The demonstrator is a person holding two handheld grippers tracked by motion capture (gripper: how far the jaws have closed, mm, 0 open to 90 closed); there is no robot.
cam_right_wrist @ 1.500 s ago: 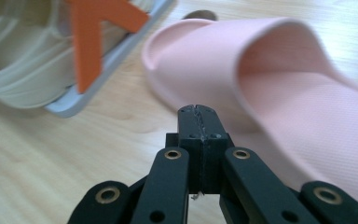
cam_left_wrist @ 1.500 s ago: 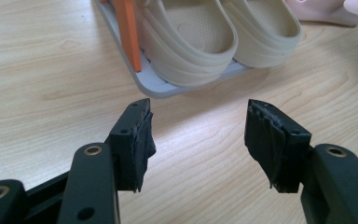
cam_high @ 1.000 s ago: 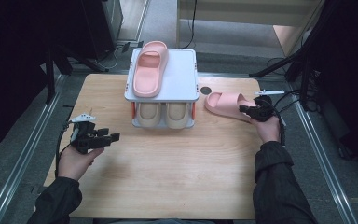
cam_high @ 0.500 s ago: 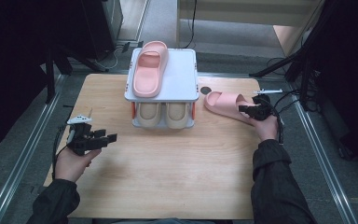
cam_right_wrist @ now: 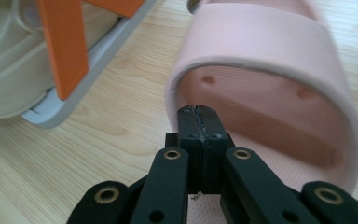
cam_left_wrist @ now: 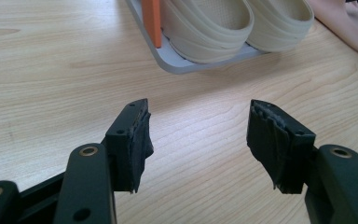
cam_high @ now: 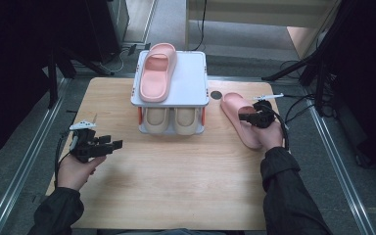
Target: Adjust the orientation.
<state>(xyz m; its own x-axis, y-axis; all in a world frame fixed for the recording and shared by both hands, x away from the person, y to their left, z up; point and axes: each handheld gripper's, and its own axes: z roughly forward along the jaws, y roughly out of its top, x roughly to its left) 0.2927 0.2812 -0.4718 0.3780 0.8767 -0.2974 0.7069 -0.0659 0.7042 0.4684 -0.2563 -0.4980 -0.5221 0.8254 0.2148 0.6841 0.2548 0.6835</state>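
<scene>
Pink slipper (cam_high: 241, 119) at the frame's right has swung from crosswise to lengthwise beside the rack (cam_high: 172, 100), nudged by your clenched, empty right gripper (cam_high: 245, 117) inside its strap, while your left gripper (cam_high: 111, 144) waits released.

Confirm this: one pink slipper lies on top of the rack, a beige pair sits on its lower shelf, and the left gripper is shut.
Not quite. The left gripper is open, its jaws apart over bare table, as the left gripper view shows. The rest holds.
</scene>
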